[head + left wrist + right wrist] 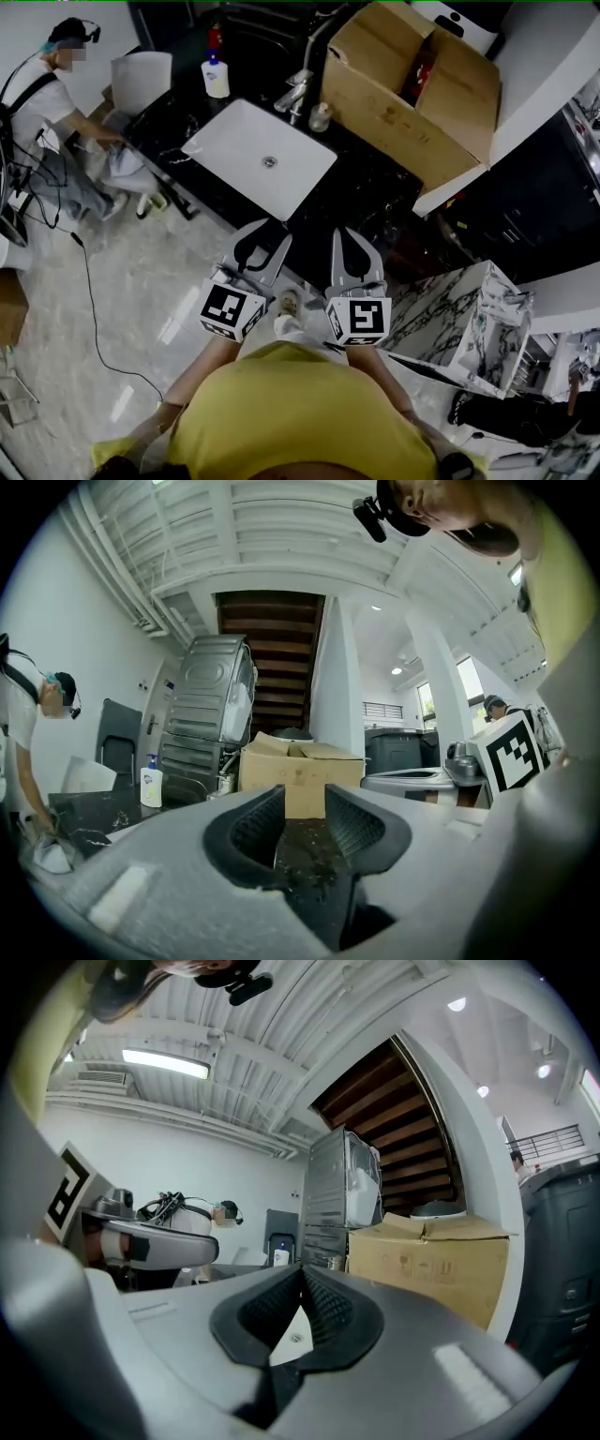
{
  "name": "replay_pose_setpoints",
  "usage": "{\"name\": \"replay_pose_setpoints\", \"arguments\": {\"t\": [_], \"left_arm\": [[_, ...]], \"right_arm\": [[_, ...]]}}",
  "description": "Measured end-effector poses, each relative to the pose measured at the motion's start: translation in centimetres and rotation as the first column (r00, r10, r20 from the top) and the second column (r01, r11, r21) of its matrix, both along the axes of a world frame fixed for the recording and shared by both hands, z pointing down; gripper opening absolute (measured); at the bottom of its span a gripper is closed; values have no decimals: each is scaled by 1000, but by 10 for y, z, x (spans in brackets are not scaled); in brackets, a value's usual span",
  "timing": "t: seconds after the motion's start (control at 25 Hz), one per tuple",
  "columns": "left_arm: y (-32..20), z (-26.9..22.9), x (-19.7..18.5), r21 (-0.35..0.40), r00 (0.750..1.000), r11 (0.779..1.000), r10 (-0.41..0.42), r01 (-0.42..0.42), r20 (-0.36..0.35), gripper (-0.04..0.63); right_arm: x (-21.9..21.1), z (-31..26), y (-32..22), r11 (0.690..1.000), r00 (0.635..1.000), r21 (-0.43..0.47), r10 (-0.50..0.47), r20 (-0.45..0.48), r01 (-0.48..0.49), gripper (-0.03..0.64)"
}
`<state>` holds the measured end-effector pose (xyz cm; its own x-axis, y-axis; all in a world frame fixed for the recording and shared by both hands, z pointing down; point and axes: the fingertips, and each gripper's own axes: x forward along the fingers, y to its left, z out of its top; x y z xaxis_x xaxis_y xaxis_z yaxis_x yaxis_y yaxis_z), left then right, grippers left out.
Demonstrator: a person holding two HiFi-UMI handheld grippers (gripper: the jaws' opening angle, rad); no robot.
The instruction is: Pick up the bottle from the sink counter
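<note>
A white pump bottle [215, 77] with a blue top stands at the far left of the black sink counter [375, 187], behind the white basin [239, 141]. It also shows in the left gripper view as the pump bottle [151, 785], and small in the right gripper view as the pump bottle [280, 1256]. A small clear bottle [321, 117] stands by the faucet [298, 91]. My left gripper [263, 240] [305, 810] hovers at the counter's near edge, open, with nothing between its pads. My right gripper [353, 246] [301, 1277] is beside it, tips together, empty.
A large open cardboard box [412, 89] fills the counter's right side, close to the faucet. A person [52, 103] crouches at the counter's left end beside a white sheet [141, 80]. A marble-patterned cabinet [464, 319] stands near right. A cable [94, 309] runs over the floor.
</note>
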<state>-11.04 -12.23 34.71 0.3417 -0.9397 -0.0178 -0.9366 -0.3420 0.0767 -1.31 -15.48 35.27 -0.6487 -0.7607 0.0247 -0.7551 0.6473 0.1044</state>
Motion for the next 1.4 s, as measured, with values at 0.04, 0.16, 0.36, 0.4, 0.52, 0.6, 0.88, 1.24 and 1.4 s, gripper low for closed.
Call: {"name": "replay_pose_setpoints", "arguments": {"t": [0.04,0.16,0.36,0.4,0.52,0.6,0.88,1.24,1.4], "left_arm": [[-14,0,-1,-2,1000,1000,-3,3,-2,138],[-49,0,-4,-10,1000,1000,-11,11,-7,138],[-94,7,-8,-25,1000,999,-23,22,-8,138],[-102,9,-8,-26,1000,999,-24,24,-7,138],[-121,11,-9,-30,1000,999,-22,22,-3,139],[-130,13,-9,-33,1000,999,-13,13,1,140],[-165,16,-13,-36,1000,999,11,-11,5,144],[-219,26,-25,-49,997,996,79,-78,20,144],[-247,35,-29,-62,993,991,120,-119,21,144]], "right_arm": [[-1,0,-13,1000,1000,-2,-2,-4,2,1],[-3,4,-48,1000,1000,-16,-10,-12,10,0],[-7,10,-92,999,999,-22,-26,-20,26,2],[-8,11,-100,999,999,-20,-28,-21,27,1],[-9,13,-118,1000,1000,-21,-22,-18,22,0],[-9,14,-126,1000,1000,-22,-14,-14,14,2],[-12,19,-148,1000,1000,-29,11,-17,-11,0],[-26,27,-183,996,997,-40,73,-24,-74,2],[-30,32,-202,992,992,-44,117,-36,-119,2]]}}
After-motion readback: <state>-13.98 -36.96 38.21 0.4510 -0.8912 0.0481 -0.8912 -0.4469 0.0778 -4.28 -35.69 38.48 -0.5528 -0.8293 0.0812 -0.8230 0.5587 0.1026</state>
